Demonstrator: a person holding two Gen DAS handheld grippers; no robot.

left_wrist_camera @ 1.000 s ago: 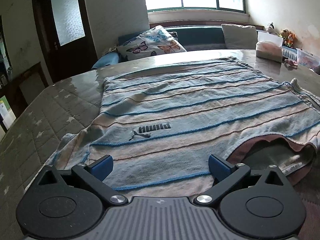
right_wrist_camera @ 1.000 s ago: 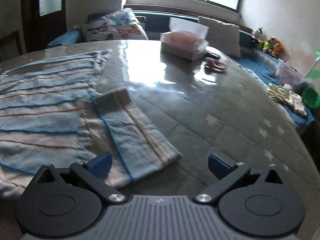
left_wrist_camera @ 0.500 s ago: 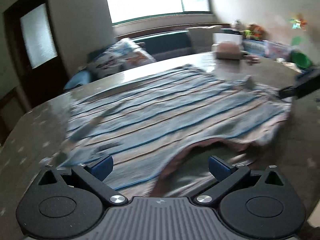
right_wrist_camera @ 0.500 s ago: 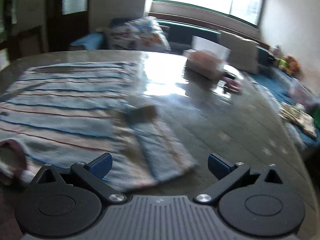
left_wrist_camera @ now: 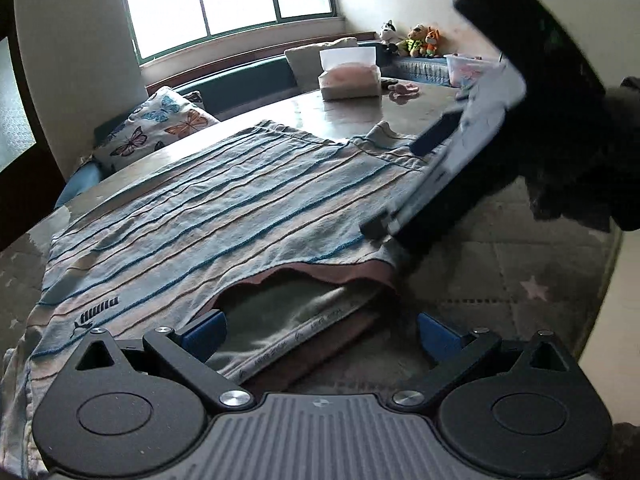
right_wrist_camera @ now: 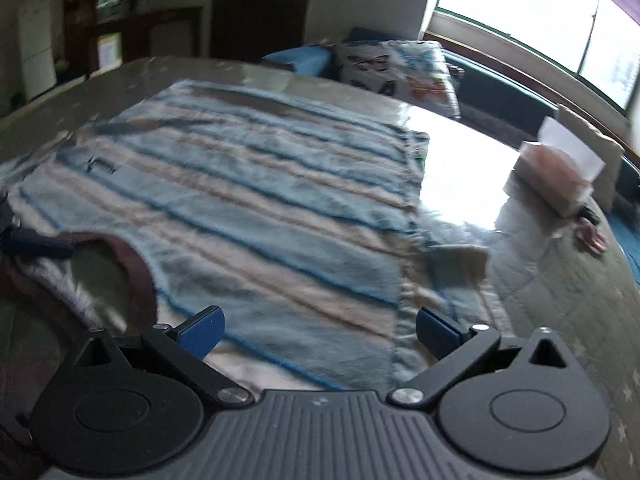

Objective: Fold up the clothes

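A light blue and pink striped T-shirt point(left_wrist_camera: 224, 208) lies flat on the table, its brown-edged neck opening point(left_wrist_camera: 304, 292) toward me. My left gripper point(left_wrist_camera: 320, 332) is open, low over the neck opening and collar. The right gripper's body point(left_wrist_camera: 452, 168) shows from the side over the shirt's right shoulder. In the right wrist view the shirt point(right_wrist_camera: 248, 216) fills the middle, its short sleeve point(right_wrist_camera: 452, 276) spread to the right. My right gripper point(right_wrist_camera: 318, 330) is open over the shirt's shoulder, holding nothing. A left fingertip point(right_wrist_camera: 40, 246) shows at that view's left edge.
A tissue box point(left_wrist_camera: 349, 74) and a small pink item point(left_wrist_camera: 404, 90) sit at the table's far side point(left_wrist_camera: 520, 280). A butterfly cushion point(left_wrist_camera: 156, 128) lies on the bench behind, under the window. Soft toys point(left_wrist_camera: 420, 40) sit at the back right.
Both grippers swung toward the shirt's collar end. The left one moved right, onto the neck opening; the right one moved left, from the sleeve over the shoulder. Both stayed open.
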